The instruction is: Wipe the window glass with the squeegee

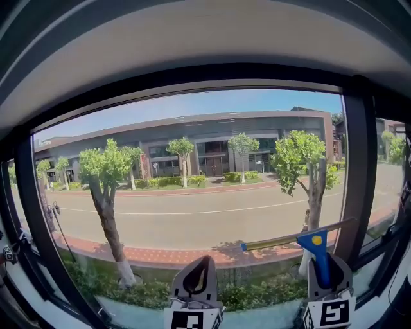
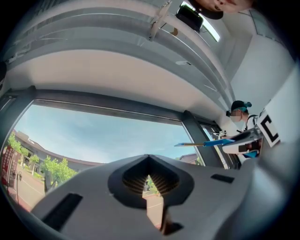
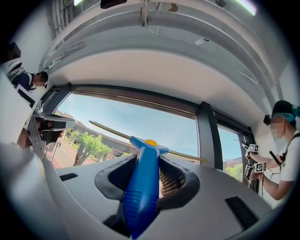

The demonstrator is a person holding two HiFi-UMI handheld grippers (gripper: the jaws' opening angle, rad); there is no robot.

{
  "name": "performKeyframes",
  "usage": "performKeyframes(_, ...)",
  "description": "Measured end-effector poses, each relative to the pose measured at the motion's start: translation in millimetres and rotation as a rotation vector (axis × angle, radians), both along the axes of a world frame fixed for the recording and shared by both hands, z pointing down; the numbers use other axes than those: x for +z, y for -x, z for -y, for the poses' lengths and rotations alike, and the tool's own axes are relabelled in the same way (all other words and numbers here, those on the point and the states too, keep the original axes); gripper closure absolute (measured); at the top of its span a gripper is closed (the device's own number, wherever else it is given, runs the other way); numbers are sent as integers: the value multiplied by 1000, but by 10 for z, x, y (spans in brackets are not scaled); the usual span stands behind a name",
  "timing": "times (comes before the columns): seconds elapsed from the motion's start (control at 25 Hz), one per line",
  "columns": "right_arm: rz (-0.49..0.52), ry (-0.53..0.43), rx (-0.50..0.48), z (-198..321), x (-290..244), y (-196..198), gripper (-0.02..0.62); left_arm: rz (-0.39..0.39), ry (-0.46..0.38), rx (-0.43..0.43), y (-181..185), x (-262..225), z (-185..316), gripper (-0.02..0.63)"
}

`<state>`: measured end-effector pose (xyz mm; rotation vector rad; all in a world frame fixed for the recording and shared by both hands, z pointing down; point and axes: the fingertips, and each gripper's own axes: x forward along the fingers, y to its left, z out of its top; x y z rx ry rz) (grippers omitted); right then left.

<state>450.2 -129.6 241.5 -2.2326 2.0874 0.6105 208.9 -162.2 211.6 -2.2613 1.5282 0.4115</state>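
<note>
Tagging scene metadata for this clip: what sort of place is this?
Probably indoors in an office or lab building, at a big dark-framed window facing a road and trees. A white ceiling with strip lights runs overhead; another person holding marker-tagged gear stands nearby.

Blue squeegee (image 1: 319, 257) with a yellow spot; black window frame (image 1: 358, 167).

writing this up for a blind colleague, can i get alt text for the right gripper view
The right claw is shut on the blue handle of a squeegee, its long blade raised before a large window with trees outside. A person in a cap stands at the far right.
</note>
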Motion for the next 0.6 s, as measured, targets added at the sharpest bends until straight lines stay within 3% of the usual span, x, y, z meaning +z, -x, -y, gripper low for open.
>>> performKeyframes(0.36, -23, -14, 31, 452, -366, -106, 454, 21, -42, 45, -152, -377, 584, 604)
performKeyframes(0.6, -37, -16, 14, 727, -255, -265, 455, 18, -61, 16, -282, -254, 856, 604)
